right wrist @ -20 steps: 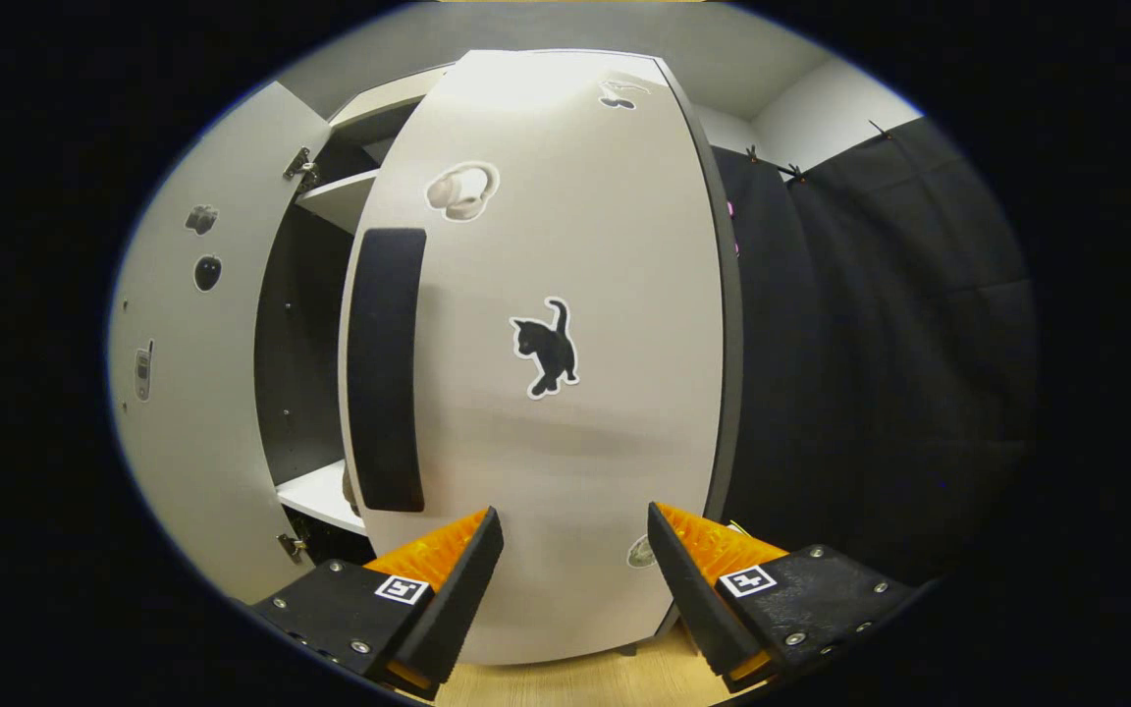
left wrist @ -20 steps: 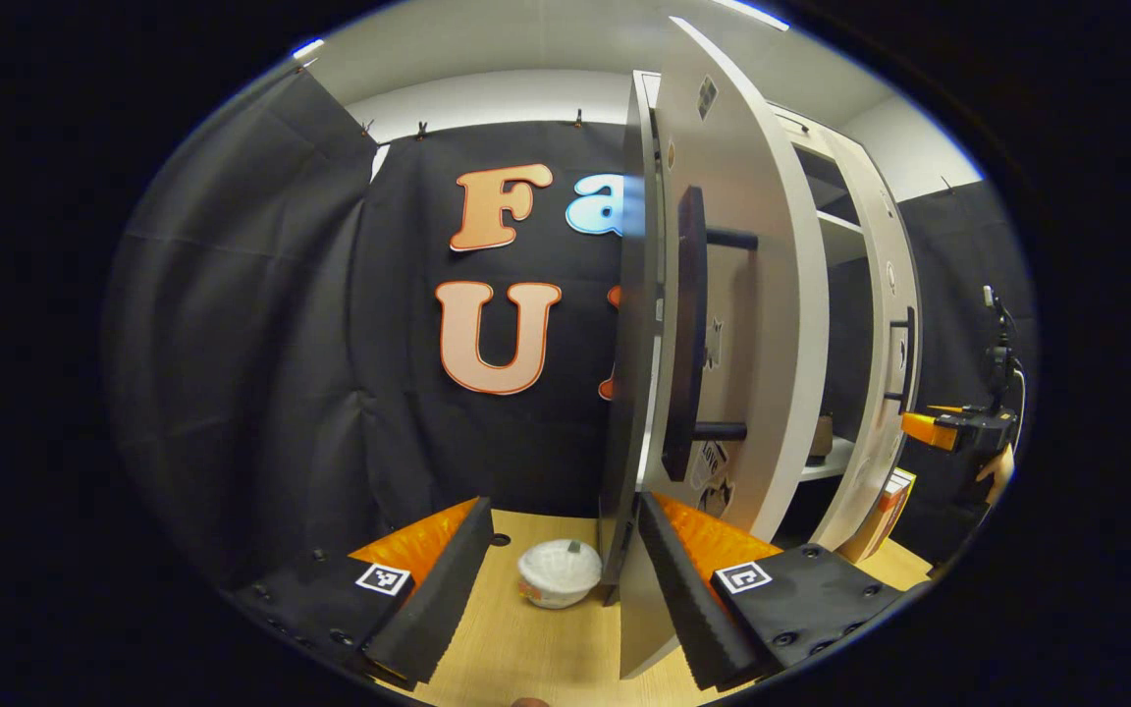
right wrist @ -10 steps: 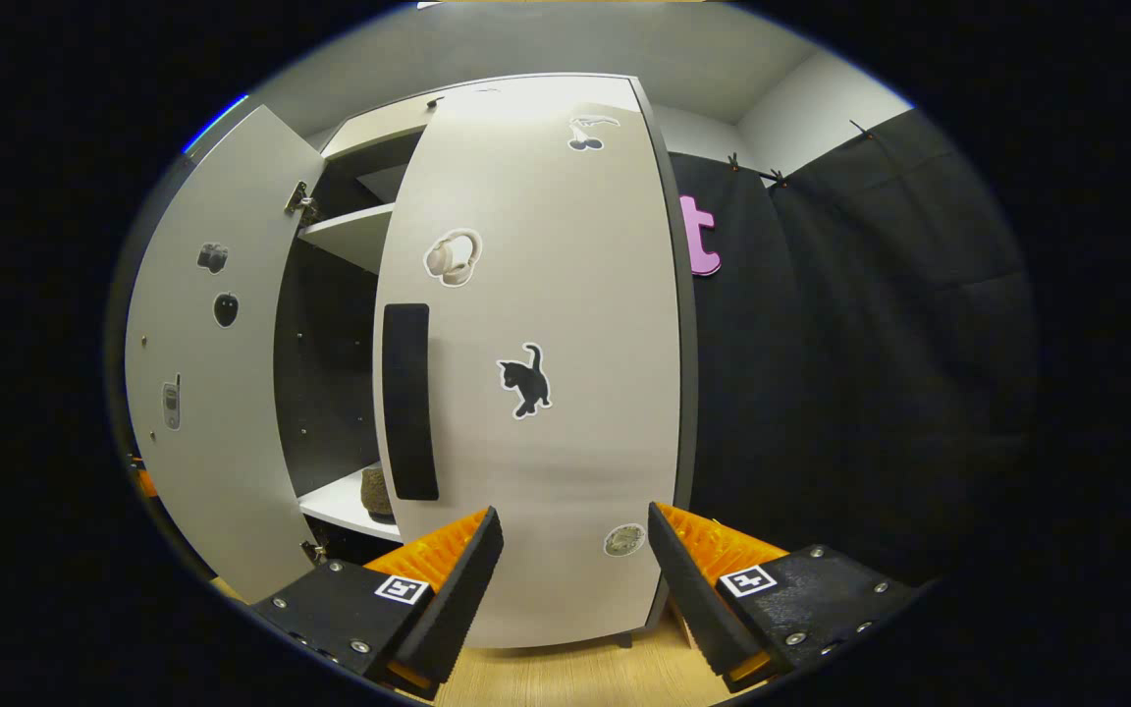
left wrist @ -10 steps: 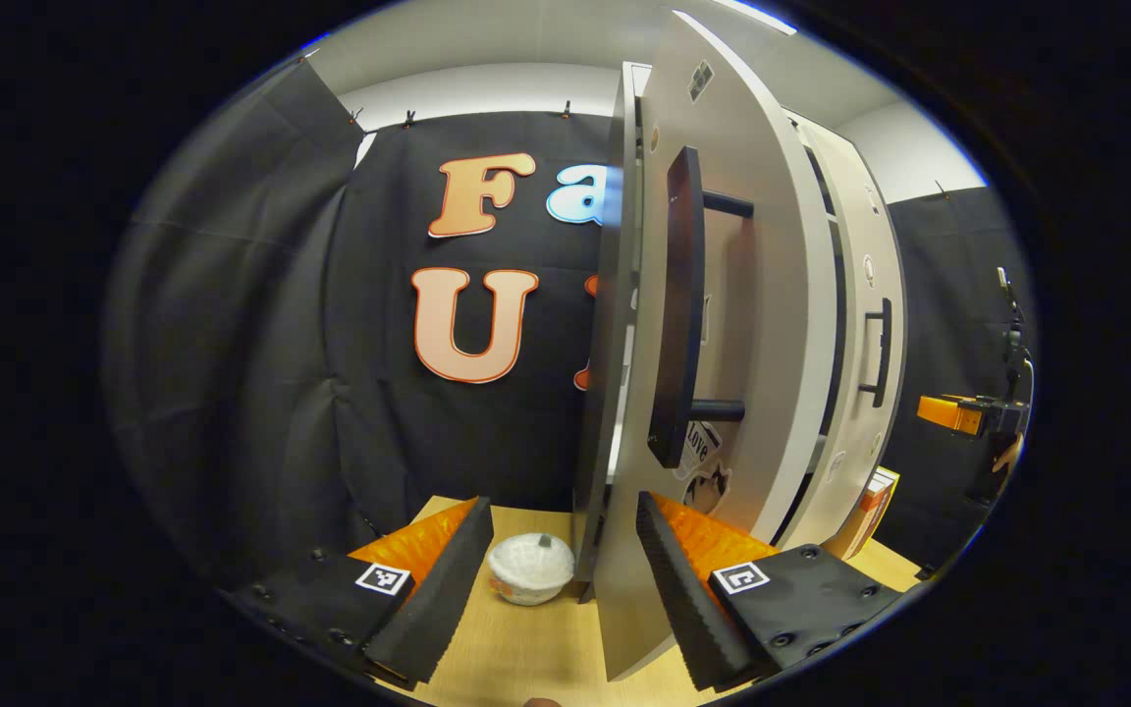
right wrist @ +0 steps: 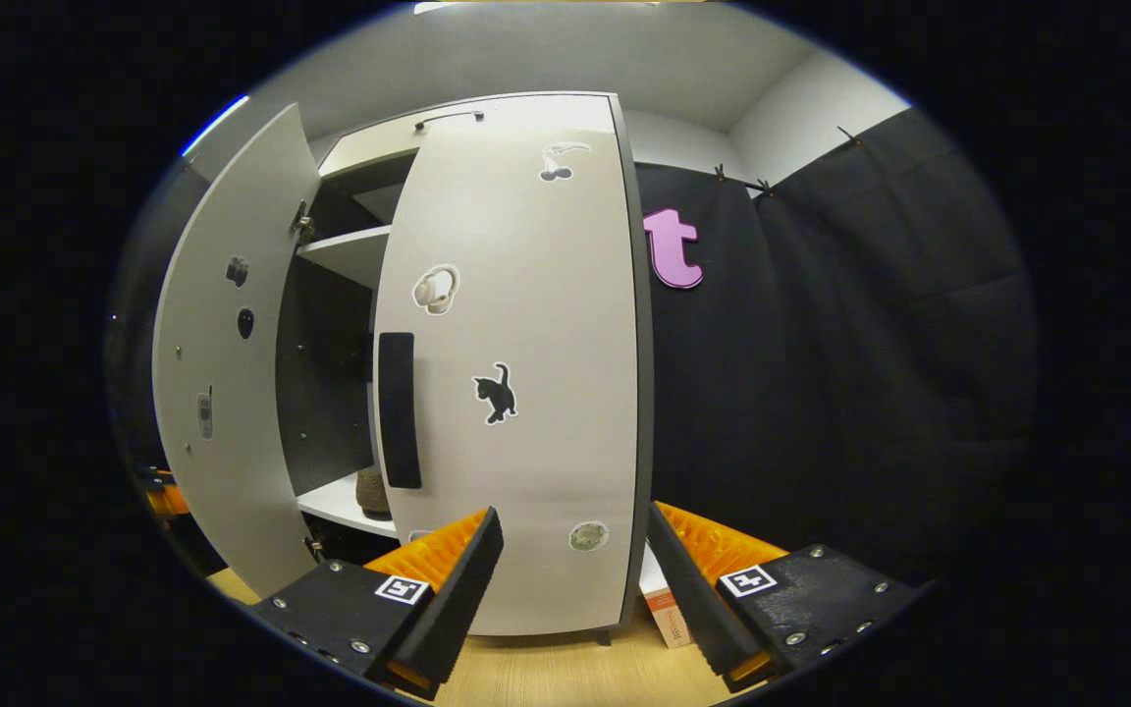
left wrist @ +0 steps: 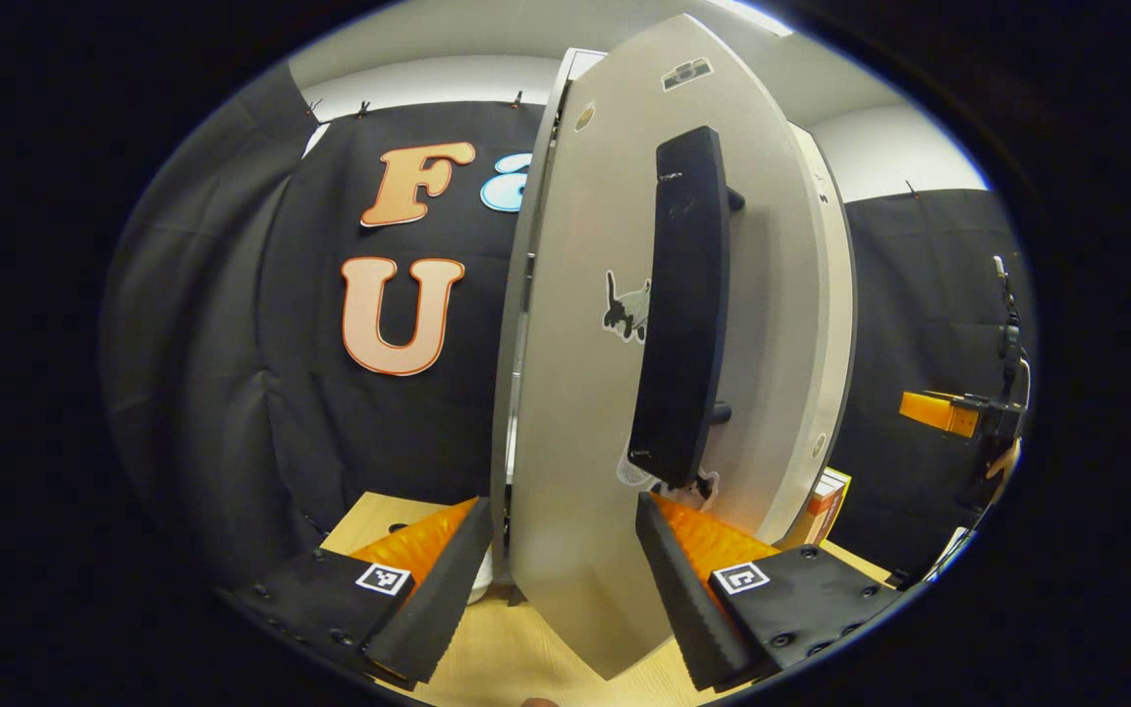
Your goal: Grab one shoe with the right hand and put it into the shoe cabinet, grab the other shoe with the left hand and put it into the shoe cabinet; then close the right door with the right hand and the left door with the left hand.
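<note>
**Q:** Left gripper view: what is the status of the tool and the door?

**A:** The left gripper (left wrist: 561, 579) stands released, jaws spread wide and grasping nothing. The left door (left wrist: 585, 412) stands directly ahead, its lower edge dropping into the gap between the fingers (left wrist: 448, 589); whether either finger touches the panel cannot be told. The panel's long axis is vertical, and its bar handle (left wrist: 683, 304) runs vertical too, above and slightly right of the gripper. The door stands ajar. The other gripper (left wrist: 939, 412) shows far off to the right, well apart from this door.

**Q:** Right gripper view: same check.

**A:** The right gripper (right wrist: 575, 579) is likewise released, jaws apart and empty. The right door (right wrist: 526, 393) lies ahead, swung most of the way shut, with a narrow gap left at its handle side. Through that gap a shoe (right wrist: 369, 491) rests on a lower shelf (right wrist: 340, 506) inside the shoe cabinet (right wrist: 330, 324). The second shoe cannot be made out.

**Q:** Which relation governs the coming move?

**A:** Judgement: the left door is the step in hand. It sits straight ahead of the left gripper, which is the nearer tool. The door probably needs a push on its face toward the cabinet, across its vertical axis.
</note>
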Available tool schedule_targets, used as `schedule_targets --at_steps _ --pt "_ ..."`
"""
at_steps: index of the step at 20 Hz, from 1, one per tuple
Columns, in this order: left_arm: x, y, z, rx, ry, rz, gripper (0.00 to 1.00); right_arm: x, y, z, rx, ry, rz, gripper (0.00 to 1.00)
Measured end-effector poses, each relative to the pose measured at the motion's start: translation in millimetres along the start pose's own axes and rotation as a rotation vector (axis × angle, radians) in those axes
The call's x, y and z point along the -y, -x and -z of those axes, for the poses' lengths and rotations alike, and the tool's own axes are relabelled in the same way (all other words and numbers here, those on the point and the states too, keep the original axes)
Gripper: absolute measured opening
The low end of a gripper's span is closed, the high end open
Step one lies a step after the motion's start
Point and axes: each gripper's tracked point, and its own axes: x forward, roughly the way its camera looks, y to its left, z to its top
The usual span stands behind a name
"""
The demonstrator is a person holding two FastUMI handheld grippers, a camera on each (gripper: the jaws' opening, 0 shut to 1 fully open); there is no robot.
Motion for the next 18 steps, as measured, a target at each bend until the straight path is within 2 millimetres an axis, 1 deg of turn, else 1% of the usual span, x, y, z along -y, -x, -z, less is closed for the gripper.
schedule_targets --at_steps 1,2,3,5,7,10,12,13,14,15,16,18 --pt "4 -5 0 0.0 0.001 0.007 0.94 2 1 -1 0.001 0.0 -0.002 0.92" --pt "9 -11 2 0.0 0.005 0.014 0.96 4 2 0 0.001 -0.001 -0.004 0.92" --pt "14 -15 3 -0.001 0.009 0.02 0.94 6 2 1 0.0 -0.001 -0.005 0.92" --pt "19 -28 1 0.001 0.01 0.021 0.94 12 3 3 -0.004 0.003 0.0 0.92" --pt "24 -47 -1 0.002 0.018 0.024 0.94 19 0 5 -0.005 0.007 0.011 0.92" --pt "41 -83 0 -0.004 0.022 0.042 0.94 32 -4 7 -0.01 0.002 0.029 0.92" --pt "45 -106 -4 -0.003 0.006 0.037 0.99 39 -7 9 -0.012 -0.001 0.043 0.92" --pt "48 -114 -6 -0.005 0.001 0.039 0.96 43 -9 9 -0.015 -0.005 0.049 0.92" --pt "50 -119 -3 -0.007 -0.005 0.034 0.99 45 -10 10 -0.02 -0.012 0.053 0.92" --pt "50 -120 -3 -0.007 -0.01 0.023 0.94 47 -12 11 -0.026 -0.018 0.055 0.92" --pt "51 -123 -3 -0.008 -0.018 0.012 0.99 47 -14 11 -0.029 -0.022 0.056 0.92" --pt "52 -128 -3 -0.009 -0.026 -0.008 0.94 47 -17 9 -0.03 -0.025 0.056 0.92"
